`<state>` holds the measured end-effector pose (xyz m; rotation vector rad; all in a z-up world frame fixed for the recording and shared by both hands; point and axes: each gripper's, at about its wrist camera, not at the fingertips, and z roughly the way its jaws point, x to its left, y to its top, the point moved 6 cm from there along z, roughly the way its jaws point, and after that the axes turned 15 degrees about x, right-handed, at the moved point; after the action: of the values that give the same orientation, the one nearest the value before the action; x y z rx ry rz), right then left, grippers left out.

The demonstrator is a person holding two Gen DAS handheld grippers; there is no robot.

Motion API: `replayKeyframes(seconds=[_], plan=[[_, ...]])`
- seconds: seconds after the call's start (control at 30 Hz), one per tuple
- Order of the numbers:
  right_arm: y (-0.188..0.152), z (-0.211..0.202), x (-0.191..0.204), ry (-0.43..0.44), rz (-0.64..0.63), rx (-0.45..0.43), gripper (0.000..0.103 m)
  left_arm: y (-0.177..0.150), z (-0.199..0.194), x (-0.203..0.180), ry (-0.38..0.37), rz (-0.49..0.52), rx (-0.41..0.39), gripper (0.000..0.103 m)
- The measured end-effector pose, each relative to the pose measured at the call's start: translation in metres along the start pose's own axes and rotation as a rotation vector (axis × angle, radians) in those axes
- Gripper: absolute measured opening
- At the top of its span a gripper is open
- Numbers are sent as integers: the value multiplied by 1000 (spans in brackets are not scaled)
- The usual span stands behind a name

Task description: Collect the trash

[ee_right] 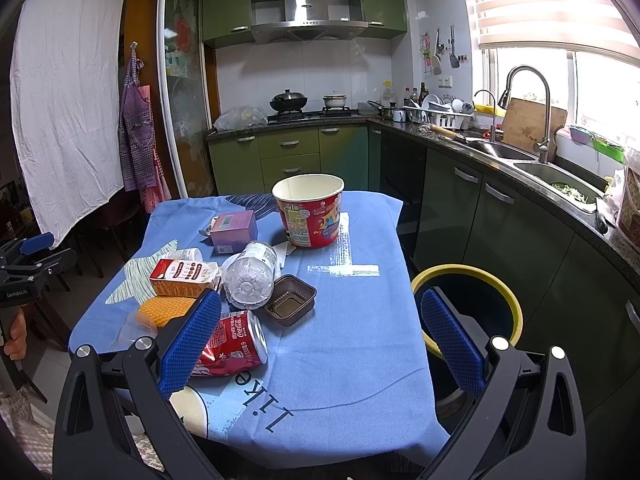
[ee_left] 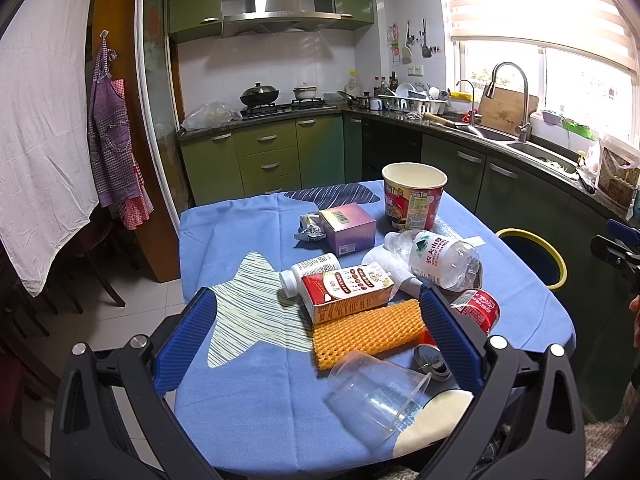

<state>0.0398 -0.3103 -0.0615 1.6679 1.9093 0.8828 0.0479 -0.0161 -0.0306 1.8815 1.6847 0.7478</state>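
Trash lies on the blue tablecloth [ee_left: 248, 412]: a red noodle cup [ee_left: 413, 195], a purple box [ee_left: 347, 227], a crushed water bottle [ee_left: 440, 258], a milk carton [ee_left: 347, 291], an orange foam net [ee_left: 368, 330], a clear plastic cup [ee_left: 376, 390] and a crushed red cola can [ee_right: 230, 344]. A brown plastic tray [ee_right: 289, 300] shows in the right wrist view. My left gripper [ee_left: 316, 336] is open and empty above the near pile. My right gripper [ee_right: 320, 340] is open and empty over the table's near right part. A yellow-rimmed bin [ee_right: 468, 304] stands right of the table.
Green kitchen cabinets [ee_left: 272, 156] and a counter with a sink [ee_right: 520, 160] run along the back and right. A white sheet [ee_left: 40, 120] and an apron hang at the left. Chairs stand left of the table.
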Motion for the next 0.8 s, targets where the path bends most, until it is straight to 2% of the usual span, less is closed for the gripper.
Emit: replayKeyframes(seconds=[0.8], plan=[[4, 5, -3, -4, -4, 22, 99, 1, 8, -4, -15, 12, 17, 97]])
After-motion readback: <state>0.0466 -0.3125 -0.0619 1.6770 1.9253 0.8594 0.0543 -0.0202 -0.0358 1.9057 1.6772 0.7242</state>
